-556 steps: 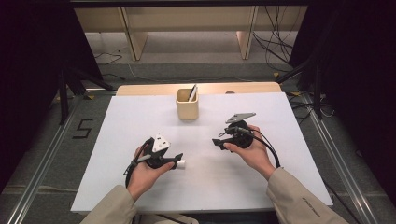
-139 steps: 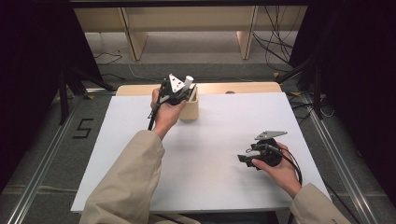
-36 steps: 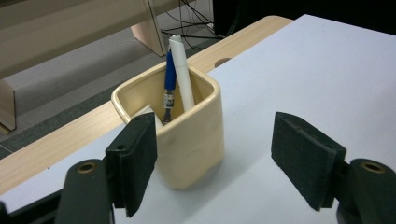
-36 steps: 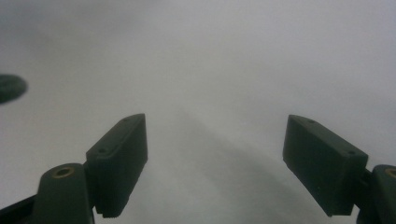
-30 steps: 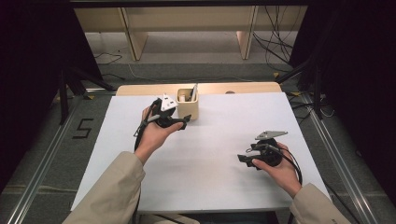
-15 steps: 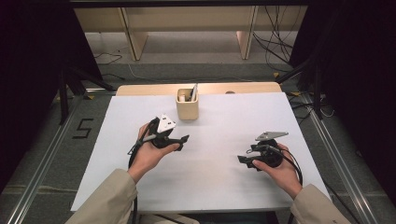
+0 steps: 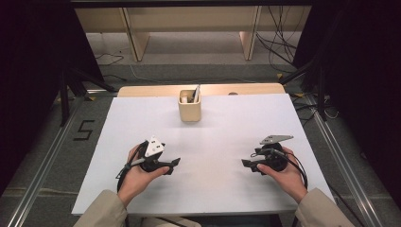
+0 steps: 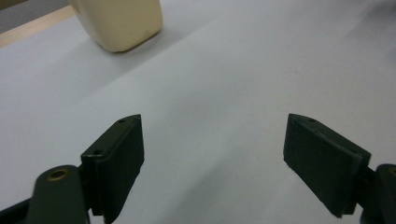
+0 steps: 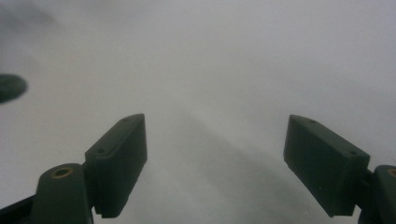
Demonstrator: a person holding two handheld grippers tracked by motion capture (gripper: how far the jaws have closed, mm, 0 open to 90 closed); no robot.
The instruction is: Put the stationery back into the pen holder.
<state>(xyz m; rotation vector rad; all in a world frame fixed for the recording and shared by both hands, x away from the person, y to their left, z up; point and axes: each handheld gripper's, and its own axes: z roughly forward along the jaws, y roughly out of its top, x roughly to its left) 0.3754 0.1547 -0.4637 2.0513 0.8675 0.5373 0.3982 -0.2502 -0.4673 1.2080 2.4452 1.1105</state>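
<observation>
A beige holder (image 7: 189, 108) stands at the far middle of the white sheet (image 7: 227, 127), with a thin pen-like stick (image 7: 196, 92) leaning inside it. My left gripper (image 7: 172, 166) rests low at the front left, pointing right. Its jaws have just been opening and stand wide apart in the left gripper view (image 8: 215, 158), nothing between them; the holder's base (image 8: 121, 23) shows at upper left. My right gripper (image 7: 246, 165) sits at the front right, pointing left. In the right gripper view (image 9: 215, 163) it is open over bare white sheet.
The sheet covers a wooden table whose far edge (image 7: 142, 90) shows behind the holder. Beyond it are a grey floor, cables (image 7: 279, 28) and wooden furniture legs (image 7: 137, 42). A dark blurred tip (image 9: 9, 87) shows at the left edge of the right gripper view.
My left hand has drawn back from beside the holder toward the person and sunk to the front left of the sheet. The right hand has stayed still.
</observation>
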